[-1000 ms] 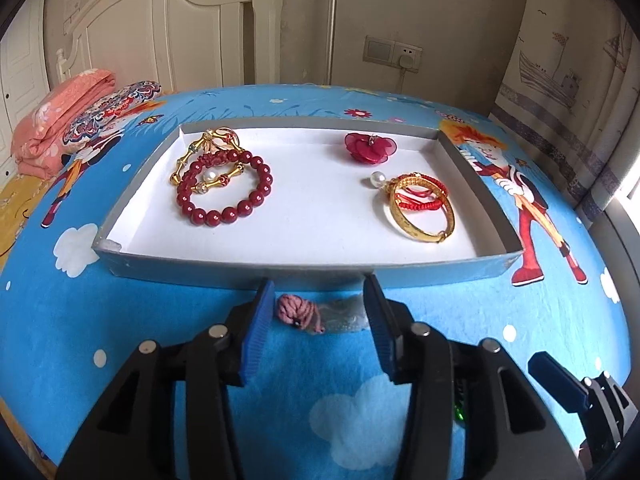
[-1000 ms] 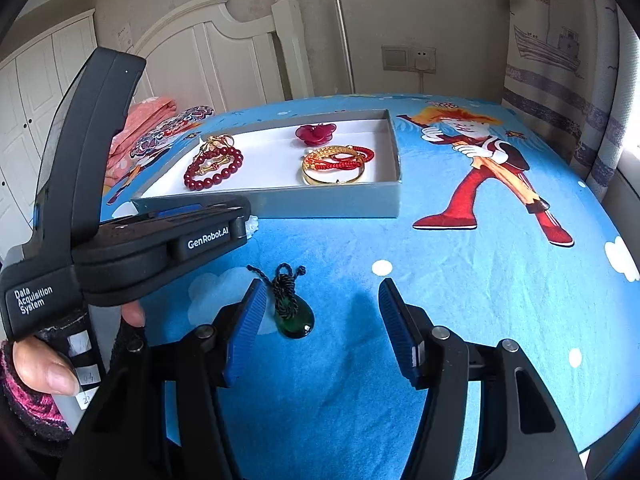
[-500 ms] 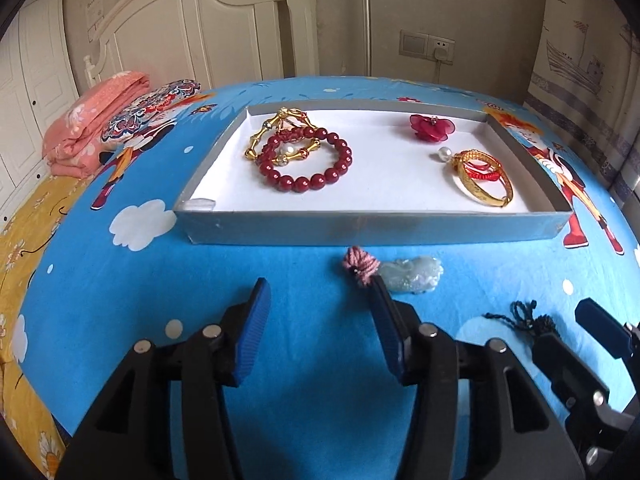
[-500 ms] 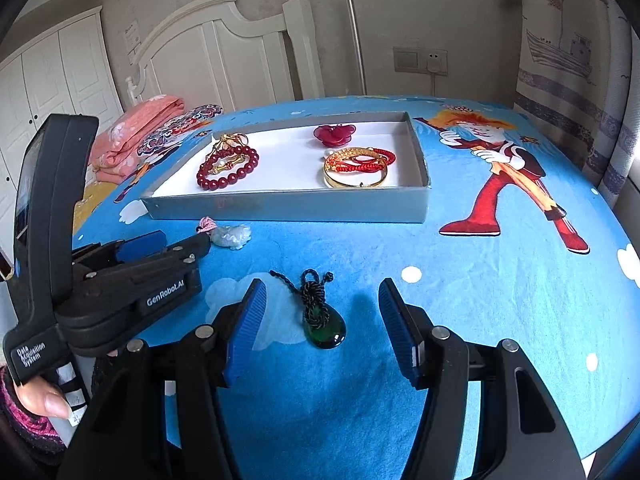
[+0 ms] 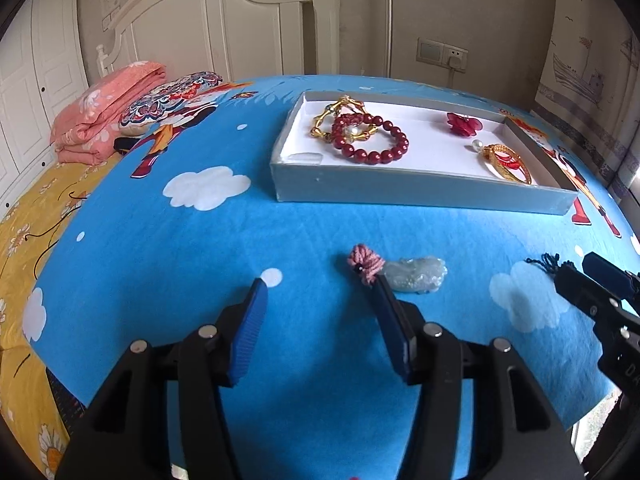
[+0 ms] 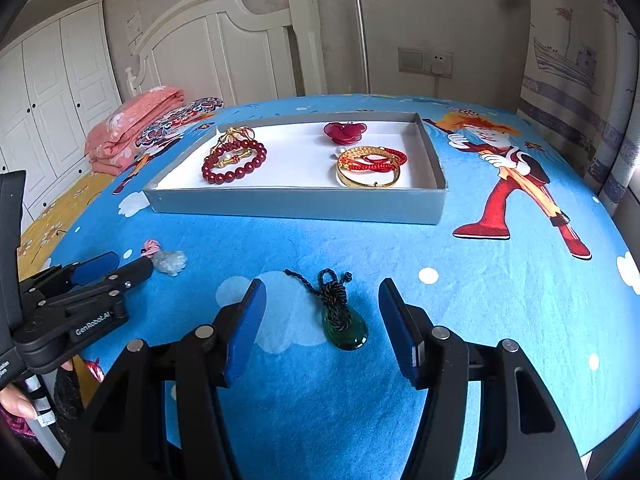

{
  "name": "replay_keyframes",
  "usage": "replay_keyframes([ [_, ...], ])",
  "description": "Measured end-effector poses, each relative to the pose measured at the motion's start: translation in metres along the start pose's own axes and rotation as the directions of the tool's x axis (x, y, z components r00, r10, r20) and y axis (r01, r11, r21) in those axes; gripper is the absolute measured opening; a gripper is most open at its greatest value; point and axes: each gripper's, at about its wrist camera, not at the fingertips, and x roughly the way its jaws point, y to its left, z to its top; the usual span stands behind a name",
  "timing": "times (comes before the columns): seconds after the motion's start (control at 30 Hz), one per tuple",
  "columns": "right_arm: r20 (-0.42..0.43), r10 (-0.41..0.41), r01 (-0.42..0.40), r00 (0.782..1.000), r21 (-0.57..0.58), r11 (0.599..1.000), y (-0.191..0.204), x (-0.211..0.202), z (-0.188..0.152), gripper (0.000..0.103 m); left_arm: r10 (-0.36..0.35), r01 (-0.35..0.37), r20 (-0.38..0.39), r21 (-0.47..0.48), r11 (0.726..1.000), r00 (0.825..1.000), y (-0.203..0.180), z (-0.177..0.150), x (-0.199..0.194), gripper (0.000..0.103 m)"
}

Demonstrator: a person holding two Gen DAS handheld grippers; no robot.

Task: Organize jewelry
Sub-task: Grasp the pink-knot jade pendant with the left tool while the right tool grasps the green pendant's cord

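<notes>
Left gripper (image 5: 318,286) retreated, pale pendant (image 5: 416,276) right

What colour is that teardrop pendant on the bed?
Dark green pendant on a black knotted cord, clearest in the right wrist view.

I am working in a home bedroom. My claws hang over a bed spread with a blue cartoon sheet (image 6: 500,240), and a white headboard (image 6: 224,44) stands against the wall. Folded pink bedding (image 5: 108,112) lies by white wardrobe doors (image 6: 60,80), and a boat-print curtain (image 6: 572,76) hangs beside a wall socket (image 6: 426,62).
</notes>
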Motion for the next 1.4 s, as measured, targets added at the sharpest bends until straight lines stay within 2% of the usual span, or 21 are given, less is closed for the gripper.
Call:
replay_keyframes([
  [0.17, -0.019, -0.019, 0.019, 1.000, 0.007, 1.000, -0.007, 0.005, -0.006, 0.057, -0.030, 0.030, 0.027, 0.012, 0.999, 0.999, 0.010, -0.013, -0.010, 0.054],
  [0.3, -0.009, -0.032, 0.032, 0.999, -0.005, 0.999, -0.004, 0.007, -0.007, 0.057, -0.113, 0.113, 0.045, -0.003, 0.994, 0.993, 0.012, -0.015, -0.019, 0.056],
  [0.33, -0.003, -0.031, 0.031, 1.000, -0.004, 1.000, -0.004, 0.007, -0.007, 0.057, -0.122, 0.123, 0.057, -0.011, 0.992, 0.991, 0.010, -0.014, -0.022, 0.060],
  [0.4, 0.006, -0.031, 0.031, 0.999, -0.010, 0.999, -0.004, 0.006, -0.009, 0.057, -0.137, 0.140, 0.070, -0.035, 0.990, 0.988, 0.009, -0.009, -0.023, 0.066],
  [0.5, 0.009, -0.034, 0.034, 0.999, -0.017, 0.999, -0.003, 0.005, -0.010, 0.057, -0.151, 0.155, 0.045, -0.114, 0.981, 0.988, 0.006, 0.003, -0.013, 0.067],
  [0.67, 0.011, -0.022, 0.022, 1.000, -0.009, 1.000, -0.006, 0.004, -0.010, 0.057, -0.059, 0.056, -0.012, -0.178, 0.982, 0.998, -0.002, 0.020, 0.012, 0.068],
  [0.73, 0.013, -0.017, 0.017, 1.000, -0.005, 1.000, -0.007, 0.004, -0.011, 0.057, -0.029, 0.026, -0.017, -0.174, 0.984, 0.999, -0.006, 0.024, 0.015, 0.068],
  [0.83, 0.013, -0.012, 0.012, 1.000, 0.000, 1.000, -0.007, 0.003, -0.011, 0.057, 0.003, -0.006, -0.027, -0.118, 0.993, 1.000, -0.014, 0.025, 0.018, 0.069],
  [1.13, 0.007, 0.004, -0.004, 1.000, -0.010, 1.000, -0.002, 0.003, -0.011, 0.057, -0.031, 0.031, 0.022, 0.005, 1.000, 0.999, 0.001, -0.010, -0.005, 0.069],
  [1.4, 0.016, 0.000, 0.000, 1.000, -0.028, 1.000, 0.000, 0.003, -0.012, 0.057, -0.085, 0.084, 0.039, 0.009, 0.996, 0.996, 0.001, -0.006, -0.003, 0.070],
])
